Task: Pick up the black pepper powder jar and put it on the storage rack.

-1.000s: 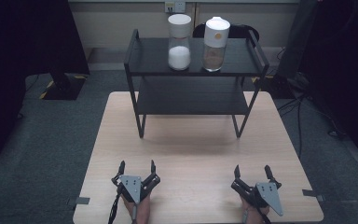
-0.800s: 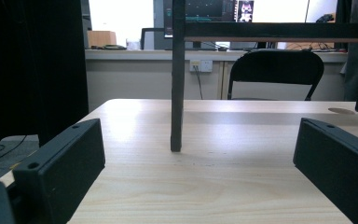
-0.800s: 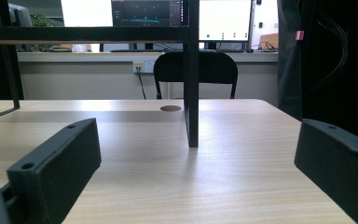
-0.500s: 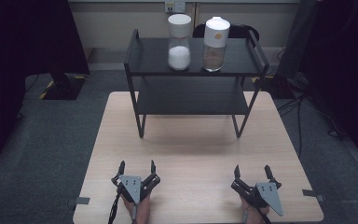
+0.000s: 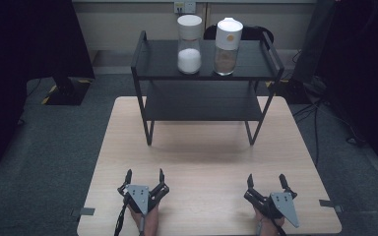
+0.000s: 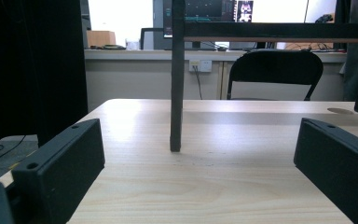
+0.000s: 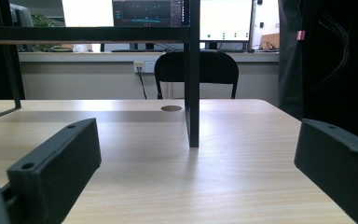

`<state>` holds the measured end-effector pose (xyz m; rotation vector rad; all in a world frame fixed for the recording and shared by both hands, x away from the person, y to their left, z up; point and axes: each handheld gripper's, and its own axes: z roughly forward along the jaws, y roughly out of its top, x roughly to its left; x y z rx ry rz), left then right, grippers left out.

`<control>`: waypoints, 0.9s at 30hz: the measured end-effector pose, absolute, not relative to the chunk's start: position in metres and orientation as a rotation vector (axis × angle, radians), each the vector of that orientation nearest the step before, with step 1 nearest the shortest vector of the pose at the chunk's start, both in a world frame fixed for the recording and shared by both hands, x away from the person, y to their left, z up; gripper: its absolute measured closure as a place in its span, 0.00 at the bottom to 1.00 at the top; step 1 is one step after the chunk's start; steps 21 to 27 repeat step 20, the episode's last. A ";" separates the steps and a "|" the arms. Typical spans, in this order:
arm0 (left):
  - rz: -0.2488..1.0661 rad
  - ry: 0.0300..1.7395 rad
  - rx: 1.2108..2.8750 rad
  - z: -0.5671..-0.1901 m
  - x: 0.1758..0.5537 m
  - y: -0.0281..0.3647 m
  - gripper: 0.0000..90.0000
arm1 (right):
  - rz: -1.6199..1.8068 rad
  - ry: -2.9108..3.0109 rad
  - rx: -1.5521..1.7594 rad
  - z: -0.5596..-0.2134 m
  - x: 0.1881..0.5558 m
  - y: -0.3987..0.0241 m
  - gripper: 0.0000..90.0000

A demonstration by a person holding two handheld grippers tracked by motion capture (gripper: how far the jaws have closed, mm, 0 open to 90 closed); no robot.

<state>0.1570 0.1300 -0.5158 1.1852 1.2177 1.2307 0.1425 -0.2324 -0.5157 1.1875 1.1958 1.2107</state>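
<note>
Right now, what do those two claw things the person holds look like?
Each one is black with two blocky jaws that have small round holes. The left gripper and the right gripper each carry a grey three-cornered plate on top. A dark cable trails from the left one.

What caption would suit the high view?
Two open grippers rest on a wooden table before a black shelf holding two jars.
</note>
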 end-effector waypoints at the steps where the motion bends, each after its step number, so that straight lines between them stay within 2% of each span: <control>1: 1.230 1.218 1.185 -0.516 0.157 0.130 0.01 | 1.211 1.196 1.188 -0.516 0.143 -0.232 0.00; 17: 1.231 1.219 1.185 -0.516 0.157 0.130 0.01 | 1.209 1.194 1.189 -0.516 0.143 -0.232 0.00; 20: 1.181 1.186 1.185 -0.517 0.155 0.138 0.00 | 1.207 1.192 1.190 -0.516 0.143 -0.232 0.00; 27: 1.181 1.186 1.185 -0.517 0.155 0.138 0.00 | 1.207 1.192 1.190 -0.516 0.143 -0.232 0.00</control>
